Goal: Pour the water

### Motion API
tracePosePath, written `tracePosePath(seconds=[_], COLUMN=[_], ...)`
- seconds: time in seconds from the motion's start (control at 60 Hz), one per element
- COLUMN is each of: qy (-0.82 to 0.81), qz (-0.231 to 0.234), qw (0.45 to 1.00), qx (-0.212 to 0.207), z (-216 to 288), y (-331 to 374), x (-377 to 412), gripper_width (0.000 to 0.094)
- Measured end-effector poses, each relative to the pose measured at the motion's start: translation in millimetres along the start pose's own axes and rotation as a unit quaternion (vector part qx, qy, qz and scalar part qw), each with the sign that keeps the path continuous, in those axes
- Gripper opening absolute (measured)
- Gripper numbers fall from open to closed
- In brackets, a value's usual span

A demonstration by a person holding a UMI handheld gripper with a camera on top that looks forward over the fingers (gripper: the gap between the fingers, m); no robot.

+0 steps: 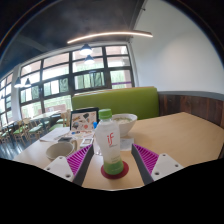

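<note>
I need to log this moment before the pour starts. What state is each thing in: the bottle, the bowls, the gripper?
bottle: upright on a round coaster, cap on, between the fingers, gaps at both sides.
gripper: open, not pressing on the bottle.
white bowl: upright beyond the bottle; contents cannot be told.
pink bowl: upright on the table, left of the bottle.

one light wooden table (pixel 175 135) carries all items. a red coaster (pixel 114 169) lies on it and bears a clear bottle (pixel 108 140) with a red-and-white label, standing upright. a white bowl (pixel 123 119) sits beyond the bottle. a printed menu card (pixel 84 121) stands near. a second bowl (pixel 60 148) rests beside it.
</note>
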State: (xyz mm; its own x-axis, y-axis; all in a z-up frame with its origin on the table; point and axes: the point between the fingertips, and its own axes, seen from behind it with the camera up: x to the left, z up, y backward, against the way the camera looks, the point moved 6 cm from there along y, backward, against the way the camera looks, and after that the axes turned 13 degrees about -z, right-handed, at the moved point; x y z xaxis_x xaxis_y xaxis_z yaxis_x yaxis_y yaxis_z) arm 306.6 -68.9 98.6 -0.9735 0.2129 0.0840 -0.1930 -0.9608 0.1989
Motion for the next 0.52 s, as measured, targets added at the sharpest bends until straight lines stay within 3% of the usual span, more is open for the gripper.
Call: tracePosePath(seconds=[0.333,0.517], qy=[-0.006,0.0], qz=[-0.014,0.002], qw=[1.0,1.0], qx=[0.016,-0.003], z=[-0.7,0.7], y=[183.9,227.2], x=[3.0,9.2], gripper_width=[0.0828,0.0829])
